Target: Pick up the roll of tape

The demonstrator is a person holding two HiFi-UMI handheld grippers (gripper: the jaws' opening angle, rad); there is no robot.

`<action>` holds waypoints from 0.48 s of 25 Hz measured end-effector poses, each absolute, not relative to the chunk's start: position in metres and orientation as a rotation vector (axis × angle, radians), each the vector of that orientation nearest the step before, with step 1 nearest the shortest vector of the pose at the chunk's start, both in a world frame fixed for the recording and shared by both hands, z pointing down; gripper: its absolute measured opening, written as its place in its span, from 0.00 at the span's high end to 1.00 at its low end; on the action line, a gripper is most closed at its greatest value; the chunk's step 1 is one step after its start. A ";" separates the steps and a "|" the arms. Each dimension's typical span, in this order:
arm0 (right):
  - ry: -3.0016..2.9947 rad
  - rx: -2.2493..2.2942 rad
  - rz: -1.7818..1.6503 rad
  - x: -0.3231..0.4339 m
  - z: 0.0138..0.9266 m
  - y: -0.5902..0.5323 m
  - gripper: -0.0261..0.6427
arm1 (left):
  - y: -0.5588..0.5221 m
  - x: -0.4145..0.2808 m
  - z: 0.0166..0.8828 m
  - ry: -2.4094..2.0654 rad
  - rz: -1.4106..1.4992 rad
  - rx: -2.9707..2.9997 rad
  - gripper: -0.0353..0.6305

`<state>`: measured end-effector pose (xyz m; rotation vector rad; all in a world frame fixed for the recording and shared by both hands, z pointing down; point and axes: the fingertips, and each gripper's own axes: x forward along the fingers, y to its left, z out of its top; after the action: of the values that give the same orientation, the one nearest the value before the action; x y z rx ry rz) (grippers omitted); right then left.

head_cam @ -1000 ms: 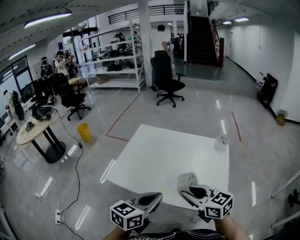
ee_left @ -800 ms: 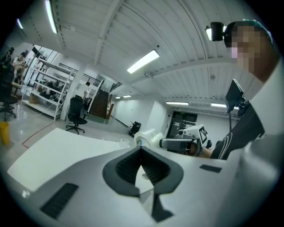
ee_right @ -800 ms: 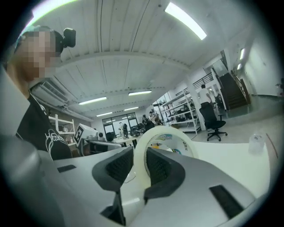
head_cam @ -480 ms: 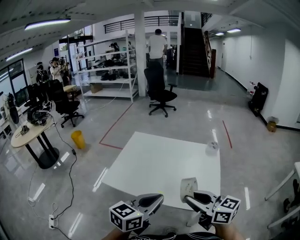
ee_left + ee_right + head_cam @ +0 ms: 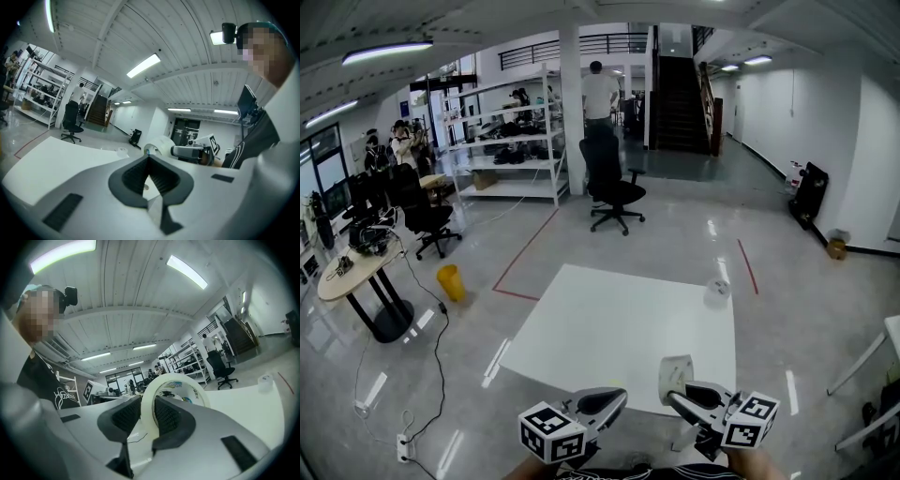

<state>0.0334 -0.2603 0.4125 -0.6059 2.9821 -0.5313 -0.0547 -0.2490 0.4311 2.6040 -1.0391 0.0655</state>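
Right fingers [image 5: 171, 418] clamped on the wall of the roll of tape [image 5: 149, 401], ring upright between them, white bench [image 5: 619, 328] below and ahead. My left fingers [image 5: 133, 176], off to their left, pressed together on nothing.

The right gripper [image 5: 149, 405] squeezes the roll of tape [image 5: 176, 377] in the middle of the frame. The roll stands on its edge. A white table [image 5: 253, 397] lies at the right.

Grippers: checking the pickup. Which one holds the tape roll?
The right gripper, clamped on the white tape roll; the left gripper has its jaws together on nothing.
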 end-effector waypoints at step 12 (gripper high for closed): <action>2.994 -0.612 -0.538 0.034 0.420 -0.264 0.82 | -0.251 -0.048 0.436 -1.018 0.086 2.602 0.94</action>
<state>0.0343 -0.2636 0.4202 -0.6120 2.9942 -0.5381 -0.0481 -0.2514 0.4357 2.6021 -1.0177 0.0863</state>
